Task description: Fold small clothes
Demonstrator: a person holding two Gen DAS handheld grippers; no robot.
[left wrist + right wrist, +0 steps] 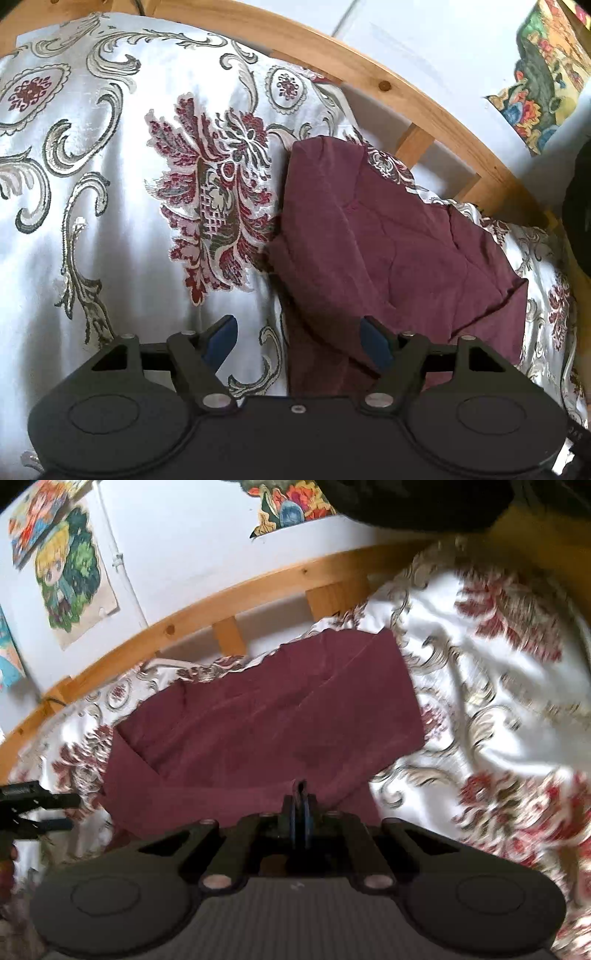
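Observation:
A maroon garment point(388, 240) lies partly folded on the white patterned bedspread point(110, 206), close to the wooden rail. In the left wrist view my left gripper point(298, 341) is open and low over the garment's near left corner. Its right blue pad point(375, 345) is above the cloth and its left pad point(221, 339) is above the bedspread. In the right wrist view the same garment point(277, 716) spreads out ahead. My right gripper point(301, 810) is shut on its near edge, where a small peak of cloth rises between the pads.
The wooden bed rail point(406, 107) with slats runs along the far side, against a white wall with colourful posters point(70, 576). A dark object point(580, 206) sits at the right edge. Black parts of the other tool point(33, 805) show at the left edge of the right wrist view.

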